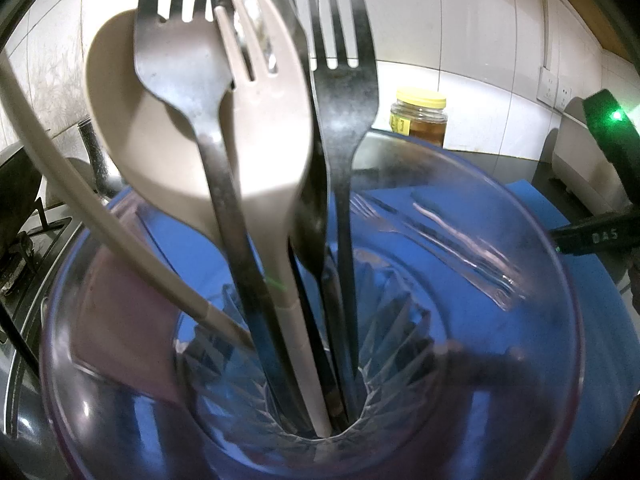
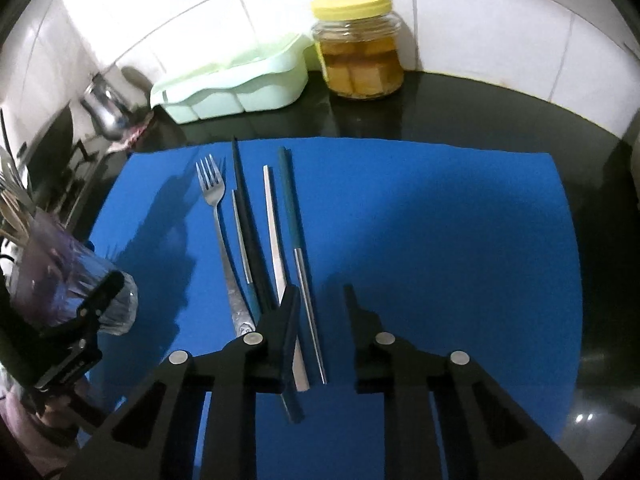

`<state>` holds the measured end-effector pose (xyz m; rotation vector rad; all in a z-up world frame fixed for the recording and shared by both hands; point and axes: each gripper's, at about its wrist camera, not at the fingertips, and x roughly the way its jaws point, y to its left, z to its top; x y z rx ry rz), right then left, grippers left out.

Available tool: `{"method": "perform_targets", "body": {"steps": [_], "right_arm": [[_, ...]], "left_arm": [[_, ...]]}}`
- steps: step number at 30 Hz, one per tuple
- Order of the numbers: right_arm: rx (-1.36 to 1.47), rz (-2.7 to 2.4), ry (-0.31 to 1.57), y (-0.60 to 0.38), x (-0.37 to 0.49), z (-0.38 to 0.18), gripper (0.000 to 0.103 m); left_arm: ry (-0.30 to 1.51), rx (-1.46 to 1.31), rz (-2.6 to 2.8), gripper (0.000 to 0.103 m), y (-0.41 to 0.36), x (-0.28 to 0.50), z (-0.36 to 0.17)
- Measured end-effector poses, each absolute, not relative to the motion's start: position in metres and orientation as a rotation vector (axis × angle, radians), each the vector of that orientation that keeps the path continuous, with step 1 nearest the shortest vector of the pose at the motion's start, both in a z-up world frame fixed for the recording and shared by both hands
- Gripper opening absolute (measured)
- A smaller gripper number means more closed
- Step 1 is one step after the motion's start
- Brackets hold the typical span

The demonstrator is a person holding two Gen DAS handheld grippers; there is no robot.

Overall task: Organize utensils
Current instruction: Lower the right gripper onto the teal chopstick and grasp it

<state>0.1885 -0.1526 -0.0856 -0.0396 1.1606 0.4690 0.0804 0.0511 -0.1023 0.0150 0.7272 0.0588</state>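
The left black two-finger gripper is clamped across a clear ribbed glass tumbler, one of its fingers pressed flat against the tumbler's side, the body angled downward. A blurred pinkish shape just below it may be the person's hand. The right black two-finger gripper tilts steeply down toward the surface, its fingers parted with a narrow gap, gripping nothing.

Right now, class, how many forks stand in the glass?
3 in the glass: left metal fork, beige fork in the middle, right metal fork. Another may hide behind them.
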Motion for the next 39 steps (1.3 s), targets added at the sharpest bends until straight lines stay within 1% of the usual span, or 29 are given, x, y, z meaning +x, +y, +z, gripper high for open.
{"method": "perform_targets", "body": {"steps": [7,16,22,29,30,31,34,39], "right_arm": [[-0.125,0.498,1.183,-0.133,0.202,-0.093,0.020],[-0.308,0.535,1.217,-0.103,0.219,-0.097,0.019],[-0.381,0.548,1.270,-0.092,0.234,-0.101,0.019],[-0.489,0.572,1.382,-0.076,0.247,-0.102,0.019],[-0.486,0.582,1.391,-0.073,0.248,-0.102,0.015],[-0.485,0.585,1.393,-0.072,0.249,-0.102,0.008],[-0.442,0.582,1.393,-0.076,0.254,-0.101,0.008],[-0.240,0.579,1.386,-0.098,0.256,-0.099,0.008]], "left_arm": [[0.727,0.015,0.059,0.079,0.051,0.080,-0.102],[0.727,0.015,0.059,0.079,0.052,0.080,-0.102],[0.727,0.015,0.059,0.079,0.051,0.080,-0.102],[0.727,0.015,0.059,0.080,0.051,0.080,-0.102],[0.727,0.015,0.059,0.079,0.051,0.080,-0.102],[0.727,0.015,0.058,0.080,0.051,0.080,-0.102],[0.727,0.015,0.058,0.080,0.051,0.080,-0.102],[0.727,0.015,0.059,0.079,0.051,0.080,-0.102]]}}
